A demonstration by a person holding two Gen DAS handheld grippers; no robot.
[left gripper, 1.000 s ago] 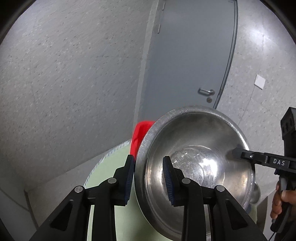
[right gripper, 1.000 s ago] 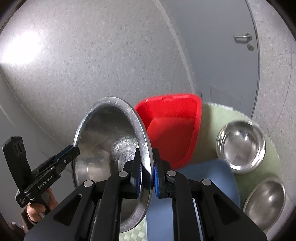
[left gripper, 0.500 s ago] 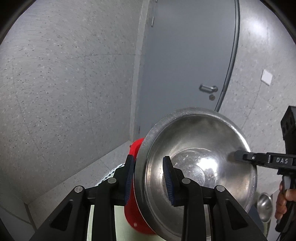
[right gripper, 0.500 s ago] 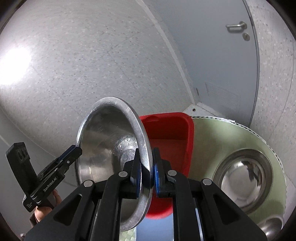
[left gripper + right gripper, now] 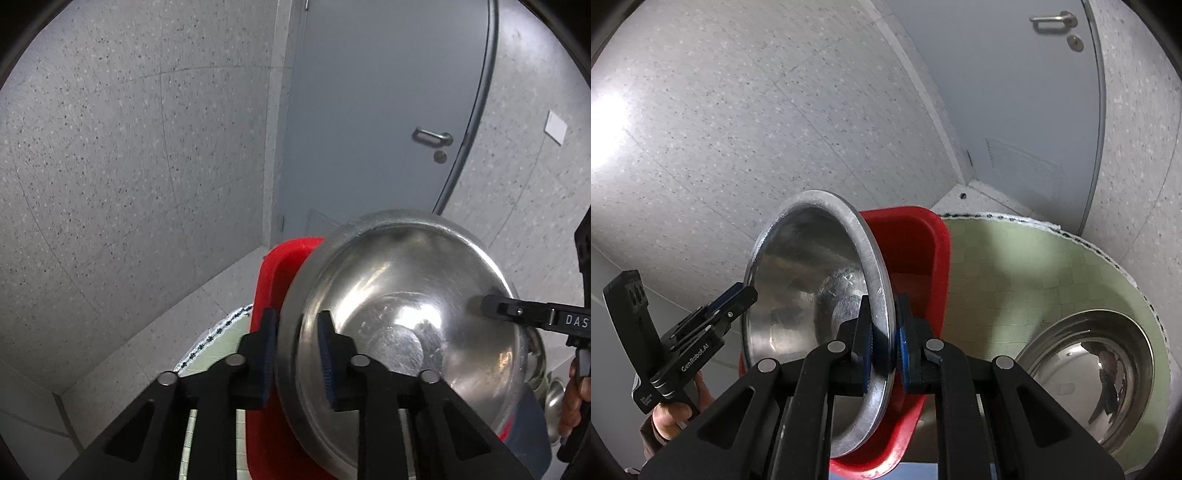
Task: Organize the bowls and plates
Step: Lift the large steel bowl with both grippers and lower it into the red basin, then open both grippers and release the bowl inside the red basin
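Observation:
A large steel bowl (image 5: 406, 314) hangs tilted in the air between both grippers, above a red plastic tub (image 5: 273, 280). My left gripper (image 5: 295, 354) straddles the bowl's near rim and its jaws are closing, with one pad outside and one inside against the wall. In the right wrist view my right gripper (image 5: 884, 343) is shut on the opposite rim of the bowl (image 5: 805, 295), and the left gripper (image 5: 748, 291) reaches in from the left. The tub (image 5: 916, 251) sits on a round green mat (image 5: 1015, 277).
A second steel bowl (image 5: 1089, 369) rests on the mat at the right, with smaller steel bowls (image 5: 535, 354) behind the held one. A blue item (image 5: 528, 424) lies beside the tub. A grey door (image 5: 388, 110) and speckled walls close the corner. A hand (image 5: 672, 417) holds the left gripper.
Both grippers have carried the bowl forward and down over the red tub. The left jaws have narrowed onto the rim. The two bowls on the mat have slid toward the right edge.

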